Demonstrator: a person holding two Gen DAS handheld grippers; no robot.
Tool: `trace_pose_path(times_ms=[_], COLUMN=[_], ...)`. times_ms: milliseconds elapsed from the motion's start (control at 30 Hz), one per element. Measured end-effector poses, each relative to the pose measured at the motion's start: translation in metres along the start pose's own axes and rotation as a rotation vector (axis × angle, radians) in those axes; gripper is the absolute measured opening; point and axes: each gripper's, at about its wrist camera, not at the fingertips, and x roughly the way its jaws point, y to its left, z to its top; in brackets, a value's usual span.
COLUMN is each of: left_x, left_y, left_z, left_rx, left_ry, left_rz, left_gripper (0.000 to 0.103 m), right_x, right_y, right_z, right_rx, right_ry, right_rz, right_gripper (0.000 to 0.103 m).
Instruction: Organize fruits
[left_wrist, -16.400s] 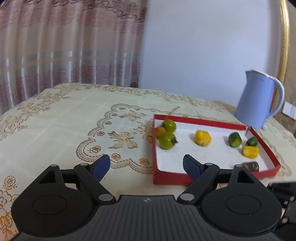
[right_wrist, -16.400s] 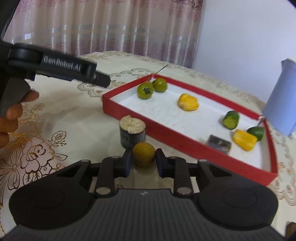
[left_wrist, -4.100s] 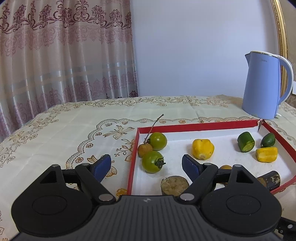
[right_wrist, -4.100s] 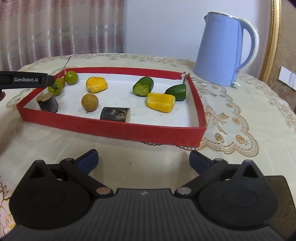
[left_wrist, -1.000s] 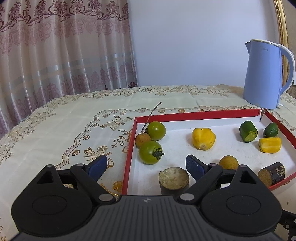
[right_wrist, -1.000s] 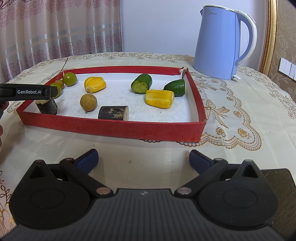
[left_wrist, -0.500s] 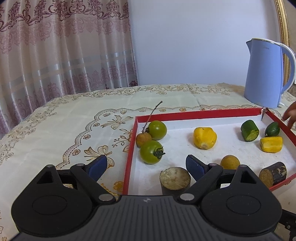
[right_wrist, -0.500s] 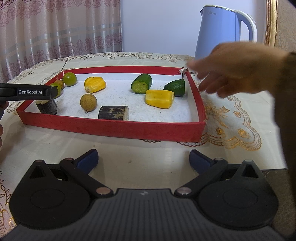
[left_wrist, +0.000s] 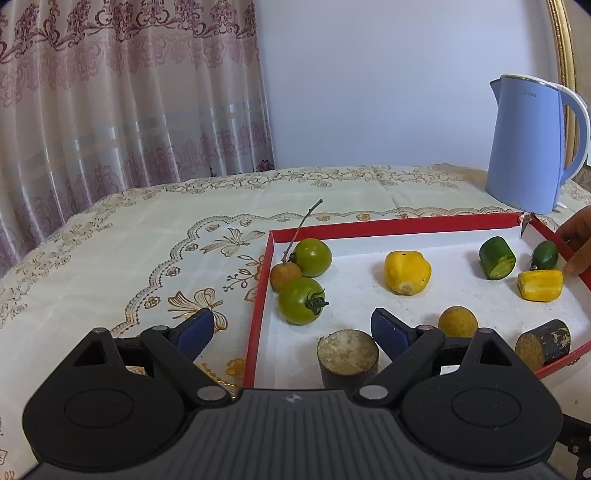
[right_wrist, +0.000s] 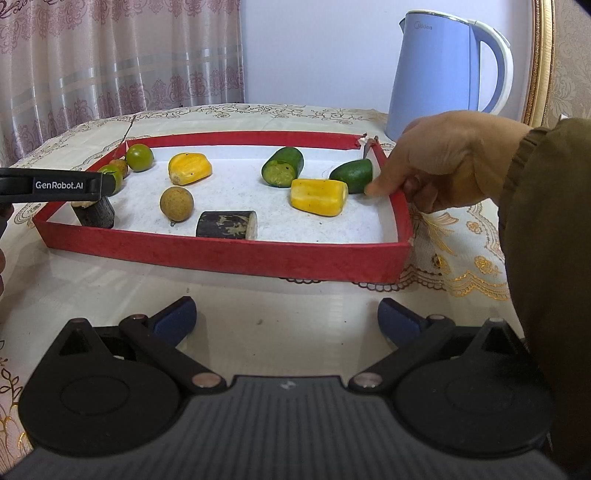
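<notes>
a cream tablecloth (left_wrist: 122, 240) with gold embroidered scrollwork is covering the table, a pink patterned curtain (left_wrist: 122, 96) is hanging at ten o'clock, and a pale wall is standing behind a light blue kettle (right_wrist: 439, 70) at one o'clock. a shallow red tray (right_wrist: 229, 254) lined in white is lying with its long axis running from nine to three o'clock in the right wrist view. inside it, two green tomatoes (left_wrist: 312, 257) and a small brown fruit (left_wrist: 284, 277) are clustering at the left end, its thin stem pointing toward twelve o'clock over the rim. a yellow piece (right_wrist: 189, 168) is sitting mid-tray, a round tan fruit (right_wrist: 176, 203) is sitting nearer the front, and a dark log-like piece (right_wrist: 226, 225) is lying on its side, long axis left to right, cut face toward three o'clock. another dark stump (left_wrist: 348, 356) is standing upright. a cut cucumber piece (right_wrist: 282, 167), a green end piece (right_wrist: 351, 175) and a yellow block (right_wrist: 319, 196) are grouping at the right end. a bare hand (right_wrist: 443, 162) is reaching in over the right rim, a fingertip just beside the green end piece. the left gripper (left_wrist: 291, 328) is hovering over the tray's left corner, jaws spread wide and holding nothing. the right gripper (right_wrist: 286, 317) is sitting in front of the tray, likewise wide apart and empty.
</notes>
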Motion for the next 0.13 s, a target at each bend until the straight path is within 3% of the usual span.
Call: trace_pose_path(times_ms=[133], left_x=[-0.0052], left_y=[-0.0010], left_z=[-0.0001], left_rx=[0.006], left_ry=[-0.006], left_rz=[0.022], left_gripper=[0.092], right_x=[0.0000], right_y=[0.0000], right_z=[0.0000], right_rx=[0.000], right_ry=[0.000], right_rz=[0.000], right_gripper=[0.103])
